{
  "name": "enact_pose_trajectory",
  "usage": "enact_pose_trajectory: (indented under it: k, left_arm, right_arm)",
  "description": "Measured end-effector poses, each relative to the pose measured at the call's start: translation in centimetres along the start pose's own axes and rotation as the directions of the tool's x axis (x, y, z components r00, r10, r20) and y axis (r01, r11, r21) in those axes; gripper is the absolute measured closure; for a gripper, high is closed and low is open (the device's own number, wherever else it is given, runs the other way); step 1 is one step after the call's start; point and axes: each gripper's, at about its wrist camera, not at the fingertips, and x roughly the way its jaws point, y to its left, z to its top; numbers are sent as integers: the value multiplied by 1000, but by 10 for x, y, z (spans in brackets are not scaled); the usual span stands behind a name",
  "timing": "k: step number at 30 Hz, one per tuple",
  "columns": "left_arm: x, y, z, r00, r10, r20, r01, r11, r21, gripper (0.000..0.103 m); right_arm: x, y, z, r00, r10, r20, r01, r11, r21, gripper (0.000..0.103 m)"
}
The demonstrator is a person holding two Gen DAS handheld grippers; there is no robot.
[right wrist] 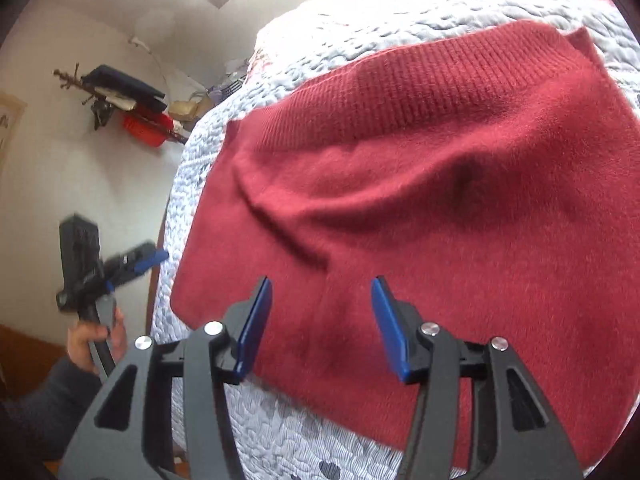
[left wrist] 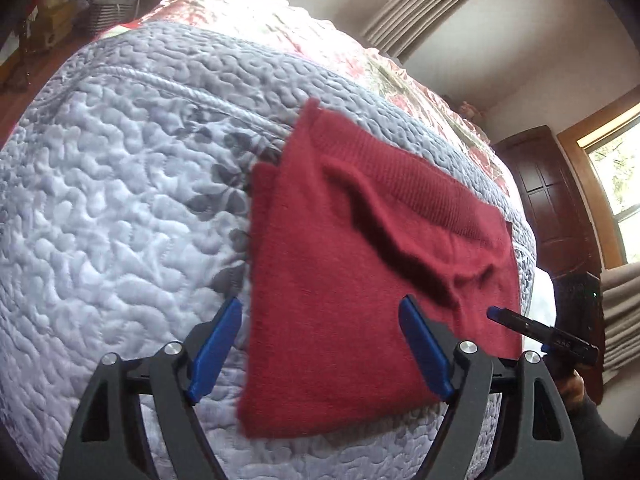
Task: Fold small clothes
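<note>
A red knitted garment (left wrist: 360,264) lies folded into a rough rectangle on the grey quilted bedspread (left wrist: 120,208), its ribbed hem at the far side and a long crease across the middle. My left gripper (left wrist: 322,308) is open just above the garment's near left edge, with nothing between its blue pads. Its left pad is over the quilt and its right pad over the cloth. My right gripper (right wrist: 320,284) is open too, hovering empty over the near part of the garment (right wrist: 440,200). Each gripper shows in the other's view: the right gripper (left wrist: 496,314) and the left gripper (right wrist: 158,257).
The bedspread (right wrist: 280,420) drops off at the bed's near edge. A floral quilt (left wrist: 320,36) covers the far part of the bed. Curtains (left wrist: 420,4) and a dark wooden door (left wrist: 548,200) stand to the right. A hand (right wrist: 94,340) holds the left gripper; a coat rack (right wrist: 120,92) hangs on the wall.
</note>
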Motion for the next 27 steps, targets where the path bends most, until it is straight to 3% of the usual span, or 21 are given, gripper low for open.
enact_pose_trajectory:
  k: [2,5,7,9,10,11,15,18,21,24,26,27]
  left_arm:
    - [8,11,11,999,-16,-46,15,1000,-27,21]
    - [21,14,13,995,-34,-97,31,999,-33,22]
    - [20,9,1,997,6,-81,-5,1000,12,22]
    - [32,11,-15,987,100,-129,-100,995,12,34]
    - [41,16,-23,976,141,-166,-142,990,5,39]
    - [49,22,-31,969,155,-191,-158,987,-1,37]
    - [55,19,-46,964,203,-173,-192,978,76,37]
    - [61,17,-51,959,223,-173,-209,973,98,37]
    - [70,16,-53,959,225,-174,-209,972,105,36]
    - [75,16,-55,960,219,-173,-202,973,111,35]
    - [76,20,-57,963,210,-171,-193,975,111,35]
    - [78,20,-59,963,207,-171,-191,976,109,35]
  right_arm:
    - [-3,5,-1,997,-71,21,72,997,-23,51]
    - [4,23,-7,998,-67,-7,66,991,-119,51]
    - [12,40,-3,996,-77,-39,67,976,-206,51]
    - [25,50,3,997,-45,-62,30,974,-226,51]
    - [30,49,7,997,-11,-79,-5,979,-205,51]
    - [41,48,11,994,27,-106,-46,983,-179,51]
    - [71,38,29,977,143,-160,-158,984,-86,50]
    - [76,9,48,976,172,-131,-173,985,3,51]
    - [79,-35,65,954,280,-104,-257,947,194,69]
    - [72,-53,79,907,417,-59,-383,875,294,65]
    - [66,-63,87,917,398,-25,-372,876,306,64]
    - [64,-70,91,908,418,-21,-387,859,334,64]
